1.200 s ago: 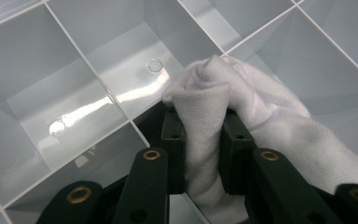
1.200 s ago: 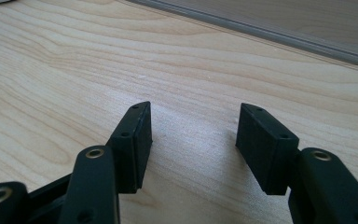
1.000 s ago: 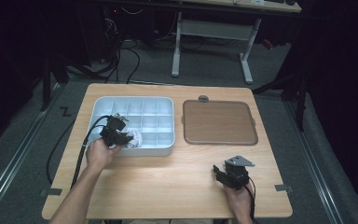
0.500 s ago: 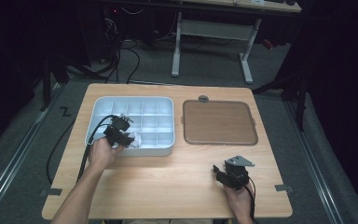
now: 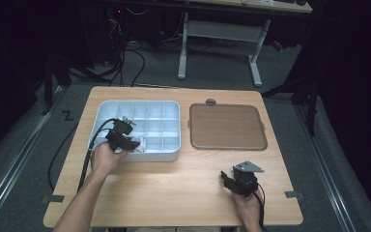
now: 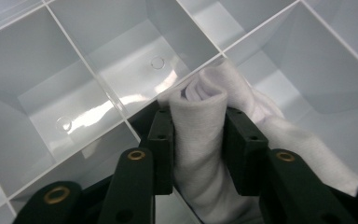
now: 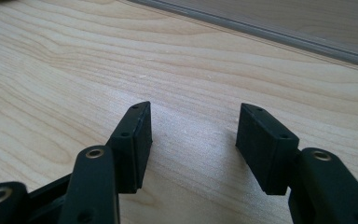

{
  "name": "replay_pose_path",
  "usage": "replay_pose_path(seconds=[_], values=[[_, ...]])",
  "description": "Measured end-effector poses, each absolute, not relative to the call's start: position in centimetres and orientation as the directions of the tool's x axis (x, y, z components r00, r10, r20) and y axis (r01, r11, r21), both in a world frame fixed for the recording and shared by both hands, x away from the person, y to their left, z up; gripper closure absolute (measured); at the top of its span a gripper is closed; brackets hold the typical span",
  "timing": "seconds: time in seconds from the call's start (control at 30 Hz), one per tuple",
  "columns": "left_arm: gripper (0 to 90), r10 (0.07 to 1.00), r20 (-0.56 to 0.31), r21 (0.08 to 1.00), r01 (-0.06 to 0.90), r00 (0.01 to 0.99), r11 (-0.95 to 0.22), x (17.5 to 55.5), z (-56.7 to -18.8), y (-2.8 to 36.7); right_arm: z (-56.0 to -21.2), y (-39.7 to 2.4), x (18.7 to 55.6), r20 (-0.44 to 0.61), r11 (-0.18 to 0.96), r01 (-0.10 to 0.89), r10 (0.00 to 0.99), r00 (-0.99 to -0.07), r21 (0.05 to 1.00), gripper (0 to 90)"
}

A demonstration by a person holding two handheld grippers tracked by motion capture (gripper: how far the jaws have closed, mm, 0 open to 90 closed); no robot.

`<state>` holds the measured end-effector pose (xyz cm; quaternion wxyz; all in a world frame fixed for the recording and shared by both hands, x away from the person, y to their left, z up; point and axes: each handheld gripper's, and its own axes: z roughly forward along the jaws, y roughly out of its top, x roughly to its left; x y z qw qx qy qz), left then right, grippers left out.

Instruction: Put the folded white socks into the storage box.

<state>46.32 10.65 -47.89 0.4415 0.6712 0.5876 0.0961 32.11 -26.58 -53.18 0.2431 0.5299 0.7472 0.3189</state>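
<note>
A white folded cloth (image 6: pixel 199 144) hangs over a divider of the pale grey compartment tray (image 5: pixel 165 121), at the tray's front left. My left gripper (image 6: pixel 198 114) has the cloth between its pads. The jaws have just been opening, and the cloth still touches both pads. In the high view the left gripper (image 5: pixel 134 143) reaches over the tray's front rim, with the cloth (image 5: pixel 143 144) at its tip. My right gripper (image 5: pixel 229 177) rests on the wooden table near the front right. Its jaws stand open over bare wood, with nothing between the right gripper's (image 7: pixel 193 122) pads.
A brown flat mat (image 5: pixel 227 126) with a grey rim lies right of the tray, and its edge (image 7: pixel 279 35) runs beyond the right jaws. The tray's other compartments hold nothing. Bare wood table (image 5: pixel 174 188) spans the front between the hands.
My left gripper has edged slightly to the right over the tray's front left compartments. The right hand has kept still.
</note>
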Motion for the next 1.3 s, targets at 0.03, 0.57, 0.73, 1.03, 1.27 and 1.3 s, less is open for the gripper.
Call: replay_pose_path(seconds=[0.03,0.57,0.73,1.03,1.27,1.3], values=[[63.2,0.874,-0.390,0.706,0.704,0.291,0.080,46.3,-47.9,10.6,-53.2,-26.6,32.1,-0.025,0.235,0.637,0.947,-0.320,0.734,45.9],[44.1,0.830,-0.447,0.775,0.608,0.335,0.172,44.2,-45.0,11.1,-53.2,-26.6,32.1,-0.024,0.233,0.639,0.948,-0.318,0.733,45.5],[43.6,0.840,-0.402,0.788,0.605,0.364,0.115,43.5,-45.4,10.0,-53.2,-26.6,32.1,-0.024,0.233,0.639,0.948,-0.317,0.733,45.4],[57.4,0.879,-0.328,0.789,0.612,0.346,0.053,44.4,-47.3,9.5,-53.2,-26.6,32.1,-0.023,0.232,0.640,0.948,-0.317,0.733,45.4],[63.1,0.882,-0.313,0.771,0.637,0.352,0.019,44.9,-48.7,9.2,-53.2,-26.6,32.1,-0.023,0.232,0.640,0.948,-0.317,0.733,45.5],[64.4,0.881,-0.313,0.767,0.642,0.354,0.014,44.9,-48.9,9.2,-53.2,-26.6,32.1,-0.023,0.232,0.640,0.948,-0.317,0.733,45.5]])
